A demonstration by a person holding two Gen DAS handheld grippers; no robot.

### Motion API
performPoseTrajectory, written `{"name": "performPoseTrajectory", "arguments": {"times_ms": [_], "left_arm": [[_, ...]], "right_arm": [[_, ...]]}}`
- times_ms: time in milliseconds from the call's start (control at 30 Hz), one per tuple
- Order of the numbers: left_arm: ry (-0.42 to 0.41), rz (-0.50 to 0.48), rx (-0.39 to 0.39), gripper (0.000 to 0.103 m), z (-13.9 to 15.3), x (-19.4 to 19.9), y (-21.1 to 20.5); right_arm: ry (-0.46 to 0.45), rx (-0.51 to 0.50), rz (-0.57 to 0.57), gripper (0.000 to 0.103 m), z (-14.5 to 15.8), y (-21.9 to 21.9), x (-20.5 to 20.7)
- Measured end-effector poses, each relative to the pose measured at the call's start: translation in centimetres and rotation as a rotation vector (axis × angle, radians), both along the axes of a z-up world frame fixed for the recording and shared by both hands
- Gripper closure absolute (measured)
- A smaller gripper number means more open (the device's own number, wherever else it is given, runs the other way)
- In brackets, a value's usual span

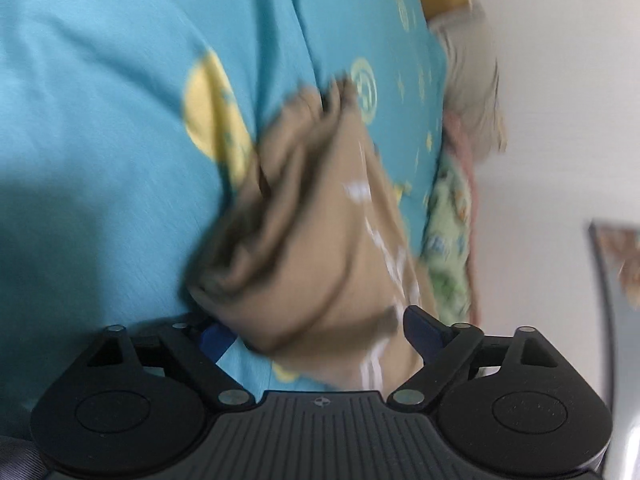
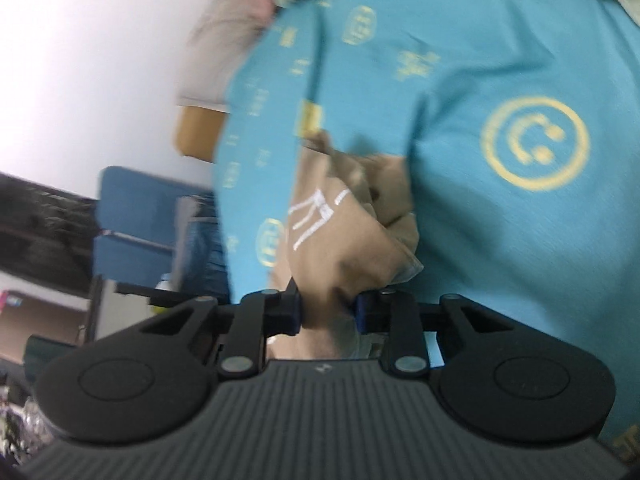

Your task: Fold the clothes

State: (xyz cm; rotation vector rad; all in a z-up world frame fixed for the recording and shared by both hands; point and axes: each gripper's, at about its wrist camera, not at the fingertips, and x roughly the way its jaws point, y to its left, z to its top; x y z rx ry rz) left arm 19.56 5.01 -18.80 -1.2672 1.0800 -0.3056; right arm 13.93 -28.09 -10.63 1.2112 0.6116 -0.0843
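Observation:
A crumpled tan garment (image 1: pixel 320 248) with white print lies on a teal sheet (image 1: pixel 100 120) patterned with yellow smiley faces. My left gripper (image 1: pixel 316 336) stands wide open; the near end of the tan cloth lies between its blue-padded fingers (image 1: pixel 424 332), and no pinch shows. In the right wrist view the same tan garment (image 2: pixel 348 224) bunches up in front of my right gripper (image 2: pixel 328 312). That gripper is shut on a fold of it, both pads pressing into the cloth. The picture is blurred in both views.
Other clothes are heaped at the sheet's edge: a green patterned piece (image 1: pixel 448 248) and a grey-pink one (image 1: pixel 472 92). A cardboard box (image 2: pixel 200 132) and a white wall (image 2: pixel 80 60) lie beyond. A blue chair (image 2: pixel 132 216) stands off the sheet's left side.

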Motion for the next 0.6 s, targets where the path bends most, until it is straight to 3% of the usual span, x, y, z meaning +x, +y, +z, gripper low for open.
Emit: {"name": "performPoseTrajectory", "arguments": {"times_ms": [67, 167, 333, 400, 500, 600], "left_arm": [[0.005, 0.050, -0.031, 0.019, -0.3, 0.0, 0.7], [-0.001, 0.062, -0.020, 0.034, -0.3, 0.3, 0.6], [-0.041, 0.075, -0.009, 0.067, 0.9, 0.9, 0.6], [-0.041, 0.089, 0.007, 0.076, 2.7, 0.7, 0.8], [-0.043, 0.082, 0.048, 0.078, 6.7, 0.6, -0.5], [-0.090, 0.012, 0.092, 0.081, 11.5, 1.1, -3.5]], "right_arm": [[-0.019, 0.002, 0.000, 0.077, 0.2, -0.2, 0.1], [-0.025, -0.002, 0.003, 0.077, 0.2, -0.5, 0.5], [-0.024, -0.024, 0.007, 0.077, 1.1, -0.6, -0.2], [-0.008, -0.036, 0.002, 0.078, 2.0, -0.5, -0.5], [-0.003, -0.032, -0.028, 0.078, 3.5, -1.0, -1.7], [-0.013, -0.019, -0.076, 0.078, 5.8, -3.0, -3.5]]}}
